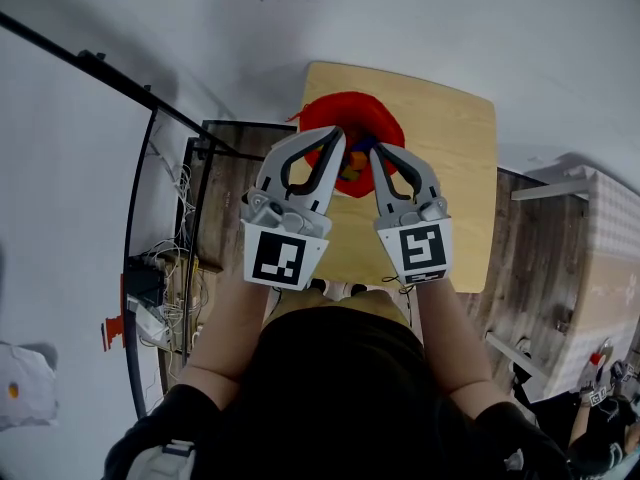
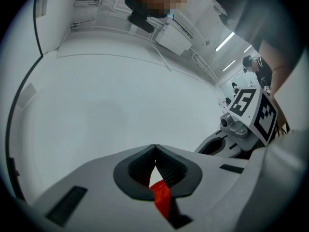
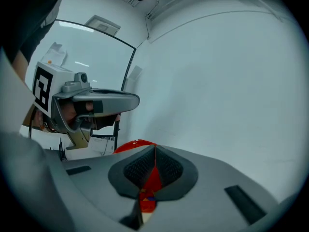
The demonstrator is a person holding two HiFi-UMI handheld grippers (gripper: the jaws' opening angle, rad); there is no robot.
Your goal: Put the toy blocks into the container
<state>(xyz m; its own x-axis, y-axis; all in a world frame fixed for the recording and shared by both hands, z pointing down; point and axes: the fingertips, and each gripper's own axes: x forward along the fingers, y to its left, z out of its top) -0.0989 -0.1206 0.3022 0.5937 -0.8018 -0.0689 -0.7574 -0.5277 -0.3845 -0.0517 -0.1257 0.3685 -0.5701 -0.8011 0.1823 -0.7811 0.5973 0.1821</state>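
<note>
Toy blocks [image 1: 349, 171] sit inside the red container [image 1: 352, 106] on a pale wooden table [image 1: 455, 168] — grey floor around it, cables [image 1: 183, 183] to the left. Above the container, the left gripper [image 1: 337, 135] and right gripper [image 1: 378, 151] are both pinched closed and empty.

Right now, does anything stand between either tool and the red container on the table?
Nothing visible does. The left tool and the right tool hang right over the red container, each with its jaws together and empty. Coloured blocks lie inside it.
</note>
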